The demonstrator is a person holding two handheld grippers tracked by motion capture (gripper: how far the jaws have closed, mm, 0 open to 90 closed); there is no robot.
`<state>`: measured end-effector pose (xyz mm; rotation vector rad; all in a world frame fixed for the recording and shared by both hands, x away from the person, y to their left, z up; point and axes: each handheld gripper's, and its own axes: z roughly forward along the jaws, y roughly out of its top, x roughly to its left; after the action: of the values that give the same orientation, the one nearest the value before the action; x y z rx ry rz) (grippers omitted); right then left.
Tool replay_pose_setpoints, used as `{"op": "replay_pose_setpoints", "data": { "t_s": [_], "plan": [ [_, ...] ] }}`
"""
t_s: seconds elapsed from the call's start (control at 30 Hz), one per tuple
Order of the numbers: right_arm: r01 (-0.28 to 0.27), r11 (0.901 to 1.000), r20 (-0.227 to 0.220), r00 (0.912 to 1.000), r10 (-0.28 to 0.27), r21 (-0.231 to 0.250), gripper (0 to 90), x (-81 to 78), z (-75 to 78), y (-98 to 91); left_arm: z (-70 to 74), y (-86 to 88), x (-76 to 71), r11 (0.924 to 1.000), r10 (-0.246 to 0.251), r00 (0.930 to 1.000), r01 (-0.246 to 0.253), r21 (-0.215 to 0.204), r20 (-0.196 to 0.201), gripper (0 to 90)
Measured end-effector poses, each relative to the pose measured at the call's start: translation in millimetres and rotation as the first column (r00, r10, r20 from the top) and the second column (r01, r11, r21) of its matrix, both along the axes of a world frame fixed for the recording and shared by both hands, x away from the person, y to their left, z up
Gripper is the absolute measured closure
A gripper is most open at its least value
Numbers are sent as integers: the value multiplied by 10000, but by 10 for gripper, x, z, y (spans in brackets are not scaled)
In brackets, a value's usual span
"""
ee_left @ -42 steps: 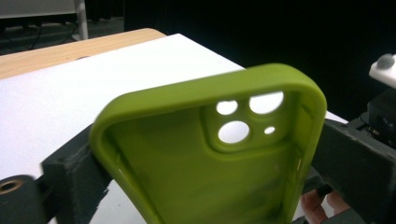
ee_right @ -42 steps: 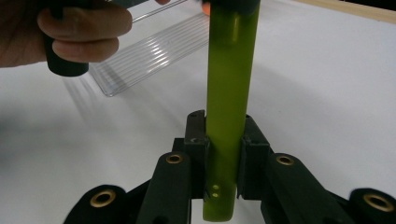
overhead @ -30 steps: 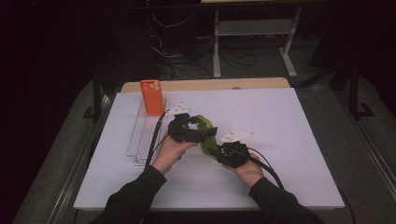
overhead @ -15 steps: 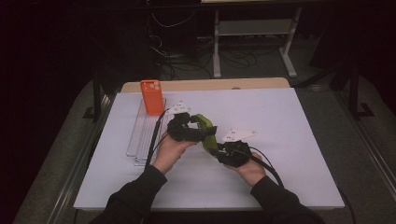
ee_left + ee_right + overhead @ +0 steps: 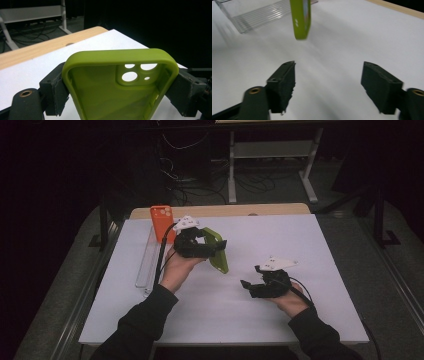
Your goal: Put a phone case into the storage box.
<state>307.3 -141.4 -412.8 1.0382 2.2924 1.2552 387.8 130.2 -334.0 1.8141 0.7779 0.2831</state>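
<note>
On the white table, high view: left gripper sits just left of centre with its jaws pinched on a green phone case. The case is off the table, its long axis running from 11 to 5 o'clock. A clear plastic rack lies at 9 o'clock of it, with an orange phone case standing upright in its far end. Right gripper sits at 4 o'clock of the green case, well apart.

Left gripper view: the green case shows its hollow inside, camera holes at the far end. A pad presses each long side.

Right gripper view: jaws stand wide, having just been opening, nothing between them. The green case's lower end hangs edge-on at 11 o'clock, beyond the tips; the rack lies behind it.
</note>
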Motion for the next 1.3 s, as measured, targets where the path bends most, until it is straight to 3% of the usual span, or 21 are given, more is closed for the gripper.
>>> {"op": "replay_pose_setpoints", "data": {
  "t_s": [0.27,0.37,0.5,0.6,0.83,1.07,1.27,1.3],
  "plan": [
    [250,9996,126,9996,-248,-157,100,-33,-56,-118,176,122,80,9995,251,9994,-255,177,219,155],
    [261,9993,58,9996,-259,-259,3,-44,-76,-151,218,172,113,9993,349,9991,-352,141,236,155],
    [407,9987,73,9992,-405,-316,0,-69,-93,-204,275,268,154,9983,511,9983,-518,269,266,154],
    [469,9982,161,9988,-463,-381,0,-90,-108,-265,309,341,175,9966,820,9962,-822,79,303,155],
    [523,9979,238,9984,-514,-382,0,-145,-143,-402,417,551,247,9899,1409,9892,-1413,75,401,155],
    [621,9979,178,9979,-617,-178,0,-202,-177,-525,555,741,313,9772,2091,9759,-2109,240,619,155],
    [542,9985,205,9983,-540,-72,0,-234,-196,-571,610,887,403,9567,2851,9558,-2884,404,711,155],
    [542,9985,108,9985,-541,-59,0,-237,-199,-564,615,906,424,9499,3042,9496,-3083,507,760,155]
  ]
}}
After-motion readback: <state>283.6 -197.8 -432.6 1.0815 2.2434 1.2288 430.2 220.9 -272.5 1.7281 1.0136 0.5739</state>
